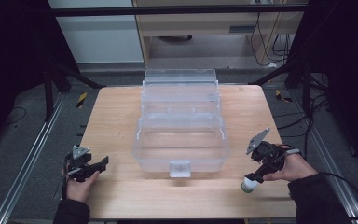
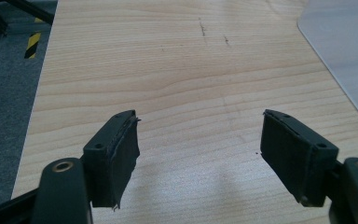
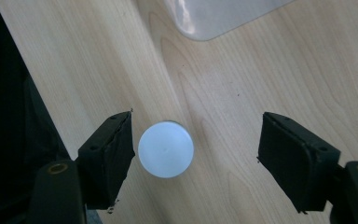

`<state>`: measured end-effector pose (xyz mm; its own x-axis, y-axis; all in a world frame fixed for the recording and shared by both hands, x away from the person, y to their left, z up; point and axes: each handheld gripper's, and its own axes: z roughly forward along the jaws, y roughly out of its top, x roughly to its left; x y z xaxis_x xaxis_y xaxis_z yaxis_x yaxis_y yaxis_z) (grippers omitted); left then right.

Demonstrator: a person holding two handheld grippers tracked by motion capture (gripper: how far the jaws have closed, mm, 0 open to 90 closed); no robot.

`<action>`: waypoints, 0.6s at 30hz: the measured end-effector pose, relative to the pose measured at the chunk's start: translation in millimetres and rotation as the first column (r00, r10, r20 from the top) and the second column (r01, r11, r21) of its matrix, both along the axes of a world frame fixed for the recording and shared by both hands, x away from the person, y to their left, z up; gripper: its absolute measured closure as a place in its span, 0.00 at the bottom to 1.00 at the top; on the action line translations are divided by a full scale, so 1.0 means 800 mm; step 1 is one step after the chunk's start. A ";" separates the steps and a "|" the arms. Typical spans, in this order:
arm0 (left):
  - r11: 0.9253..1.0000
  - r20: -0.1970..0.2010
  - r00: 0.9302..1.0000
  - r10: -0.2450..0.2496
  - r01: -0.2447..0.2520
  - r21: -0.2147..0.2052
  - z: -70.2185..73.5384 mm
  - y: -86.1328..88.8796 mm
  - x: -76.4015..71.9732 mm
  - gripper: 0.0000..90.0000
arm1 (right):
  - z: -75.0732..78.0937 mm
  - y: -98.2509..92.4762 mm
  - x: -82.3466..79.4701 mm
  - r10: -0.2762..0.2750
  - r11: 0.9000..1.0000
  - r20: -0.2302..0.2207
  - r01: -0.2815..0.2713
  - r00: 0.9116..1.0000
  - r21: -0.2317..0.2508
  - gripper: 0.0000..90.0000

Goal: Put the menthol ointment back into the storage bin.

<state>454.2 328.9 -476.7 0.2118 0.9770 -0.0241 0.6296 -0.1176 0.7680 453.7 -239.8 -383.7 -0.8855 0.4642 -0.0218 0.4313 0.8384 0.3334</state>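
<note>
Left gripper (image 1: 103, 163), jaws spread over bare worktop (image 2: 177, 70); clear plastic box (image 1: 181, 122) between the grippers; right gripper (image 3: 196, 154), jaws released, white-capped bottle (image 3: 166, 149) standing between them, just beside one jaw.

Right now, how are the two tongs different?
The right tongs have a small white-capped bottle standing between their jaws, near one jaw; the left tongs have bare table between theirs. The right tongs point steeply down at the table; the left tongs lie lower and flatter. Both are open.
</note>
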 end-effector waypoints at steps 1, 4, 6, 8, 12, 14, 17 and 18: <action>1.000 0.001 1.000 0.001 -0.001 -0.001 0.000 0.000 0.000 0.30 | -0.001 0.000 0.000 0.006 1.000 0.000 -0.006 1.000 -0.005 0.30; 1.000 0.000 1.000 0.000 0.000 0.000 0.000 0.000 0.000 0.30 | -0.006 0.001 -0.002 0.021 0.999 -0.019 -0.021 1.000 -0.025 0.31; 1.000 0.000 1.000 -0.001 0.001 0.001 0.000 0.000 0.000 0.30 | -0.010 0.001 -0.003 0.036 0.999 -0.028 -0.037 0.999 -0.035 0.32; 1.000 0.000 1.000 -0.001 0.001 0.001 0.000 0.000 0.000 0.30 | -0.013 0.002 -0.004 0.036 0.998 -0.041 -0.038 0.998 -0.043 0.33; 1.000 -0.002 1.000 -0.001 0.001 0.001 0.000 0.000 0.000 0.30 | -0.021 0.004 -0.005 0.054 0.997 -0.055 -0.057 0.997 -0.054 0.33; 1.000 -0.002 1.000 -0.001 0.001 0.001 0.000 0.000 0.000 0.30 | -0.024 0.004 -0.005 0.063 0.996 -0.058 -0.066 0.996 -0.064 0.33; 1.000 -0.004 1.000 -0.001 0.001 0.001 0.000 0.000 0.000 0.30 | -0.030 0.005 -0.006 0.068 0.995 -0.065 -0.072 0.996 -0.065 0.33; 1.000 -0.004 1.000 -0.002 0.002 0.001 0.000 0.000 0.000 0.30 | -0.032 0.005 -0.006 0.068 0.995 -0.072 -0.073 0.995 -0.069 0.34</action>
<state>454.4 329.0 -476.8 0.2134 0.9767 -0.0237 0.6327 -0.1197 0.7651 448.5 -235.7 -409.0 -0.9165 0.4000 0.0100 0.3902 0.8881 0.2430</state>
